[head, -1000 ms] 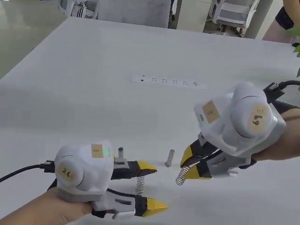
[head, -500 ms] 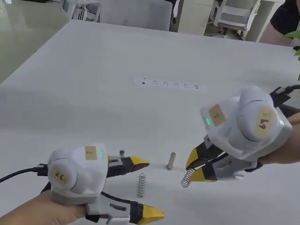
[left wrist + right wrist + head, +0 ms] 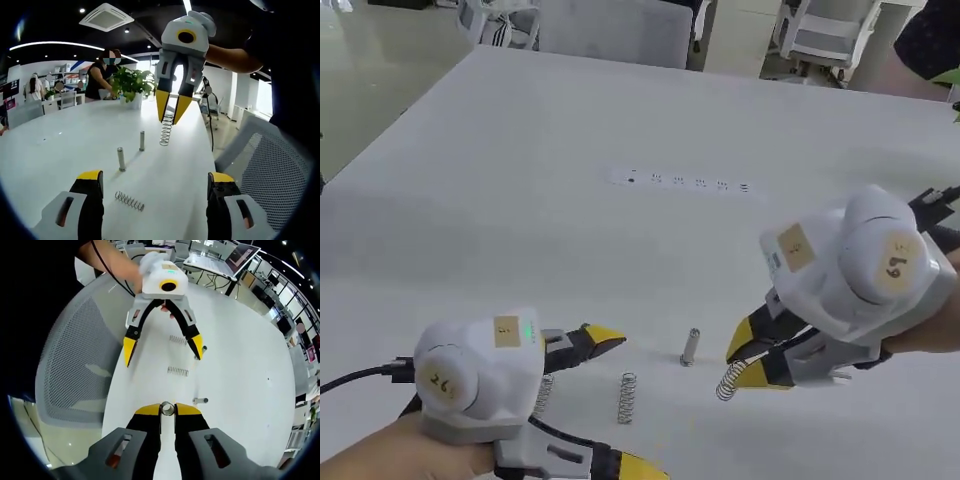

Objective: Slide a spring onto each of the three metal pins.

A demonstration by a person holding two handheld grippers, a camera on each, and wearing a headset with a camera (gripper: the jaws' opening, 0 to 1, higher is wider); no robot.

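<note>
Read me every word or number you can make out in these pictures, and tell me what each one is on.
"69": handwritten on the round white cap of the right gripper.
Two handwritten digits on the round white cap of the left gripper: too unclear to read.
Small tan stickers on both grippers: too small to read.

left gripper (image 3: 155, 176) jaws wide apart, loose spring (image 3: 129, 201) flat on table (image 3: 60, 150) between them, near pin (image 3: 121, 159) and far pin (image 3: 142, 141) upright, right gripper (image 3: 171, 107) pinching hanging spring (image 3: 166, 131)
</note>
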